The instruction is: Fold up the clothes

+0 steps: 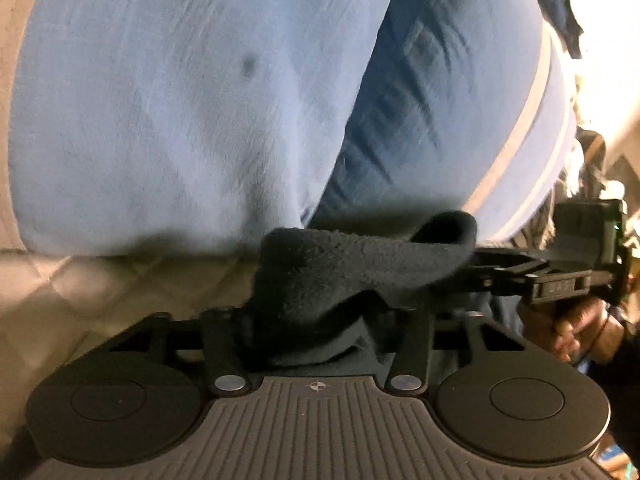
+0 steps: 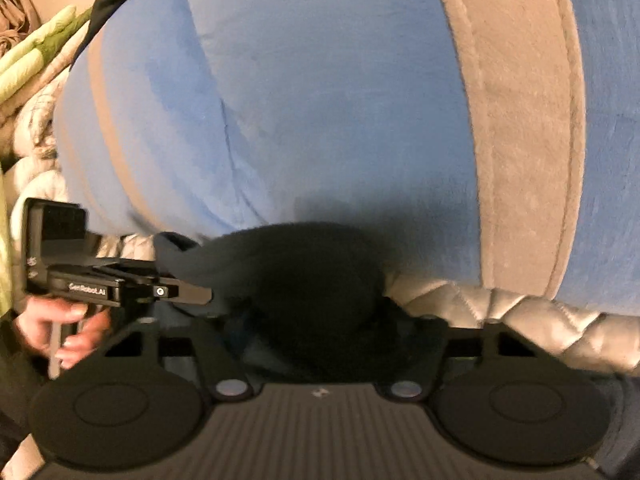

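A dark fleece garment (image 1: 352,272) is bunched up just above a quilted beige cover. In the left wrist view my left gripper (image 1: 316,328) is shut on one end of it, and the cloth hides the fingertips. My right gripper (image 1: 500,276) comes in from the right and pinches the same cloth, which stretches between the two. From the right wrist, the garment (image 2: 304,272) fills my right gripper (image 2: 320,340), which is shut on it. My left gripper (image 2: 192,292) grips the cloth's left end.
A light blue blanket (image 1: 160,100) with a darker blue part (image 1: 432,92) and a beige stripe (image 2: 520,120) lies ahead. A quilted beige cover (image 1: 80,288) runs beneath. A hand (image 1: 568,328) holds the right gripper, another hand (image 2: 64,328) the left. Green-patterned bedding (image 2: 36,60) is far left.
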`<state>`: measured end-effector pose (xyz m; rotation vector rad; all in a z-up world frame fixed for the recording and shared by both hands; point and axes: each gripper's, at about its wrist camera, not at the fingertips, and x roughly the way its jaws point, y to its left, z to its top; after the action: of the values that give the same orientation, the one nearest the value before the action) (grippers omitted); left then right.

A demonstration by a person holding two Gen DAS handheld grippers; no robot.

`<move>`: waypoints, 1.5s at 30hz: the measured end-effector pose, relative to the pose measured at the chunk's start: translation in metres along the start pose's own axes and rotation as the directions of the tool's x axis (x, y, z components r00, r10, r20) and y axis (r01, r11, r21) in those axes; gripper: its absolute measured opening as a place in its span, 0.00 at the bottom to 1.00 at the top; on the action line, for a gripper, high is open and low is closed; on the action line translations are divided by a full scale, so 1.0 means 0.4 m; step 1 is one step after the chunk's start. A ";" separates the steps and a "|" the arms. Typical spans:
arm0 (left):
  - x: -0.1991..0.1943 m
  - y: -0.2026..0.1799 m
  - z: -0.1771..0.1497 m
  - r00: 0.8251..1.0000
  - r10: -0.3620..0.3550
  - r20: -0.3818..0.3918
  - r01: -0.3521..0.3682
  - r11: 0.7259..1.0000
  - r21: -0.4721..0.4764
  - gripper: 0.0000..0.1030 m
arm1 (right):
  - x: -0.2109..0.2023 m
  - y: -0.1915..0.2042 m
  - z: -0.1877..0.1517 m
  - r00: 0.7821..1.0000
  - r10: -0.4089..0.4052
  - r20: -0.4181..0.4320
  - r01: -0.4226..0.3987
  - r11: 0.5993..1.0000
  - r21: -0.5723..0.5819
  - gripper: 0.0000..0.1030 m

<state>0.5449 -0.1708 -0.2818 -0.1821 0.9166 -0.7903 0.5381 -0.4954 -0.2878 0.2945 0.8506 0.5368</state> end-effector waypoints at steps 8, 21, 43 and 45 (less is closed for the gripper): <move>-0.092 -0.143 -0.011 0.969 0.094 0.230 -0.154 0.953 0.261 0.17 | -0.099 0.085 -0.021 0.982 -0.053 0.184 0.077 0.989 -0.126 0.27; 0.001 -0.139 -0.030 0.883 0.418 0.216 -0.466 0.835 0.291 0.71 | 0.011 0.090 -0.020 0.941 -0.324 0.101 0.323 0.946 0.025 0.77; -0.128 0.023 -0.187 0.869 0.487 0.090 -0.464 0.736 0.493 0.74 | -0.275 -0.086 -0.065 0.856 -0.484 0.181 0.497 0.868 -0.027 0.93; -0.128 0.024 -0.204 0.870 0.482 0.106 -0.463 0.725 0.510 0.74 | -0.279 -0.086 -0.071 0.854 -0.490 0.176 0.506 0.861 -0.057 0.94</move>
<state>0.4690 -0.1144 -0.3036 0.5385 0.7003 -0.5309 0.4672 -0.5851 -0.2510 0.0122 0.7076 0.0651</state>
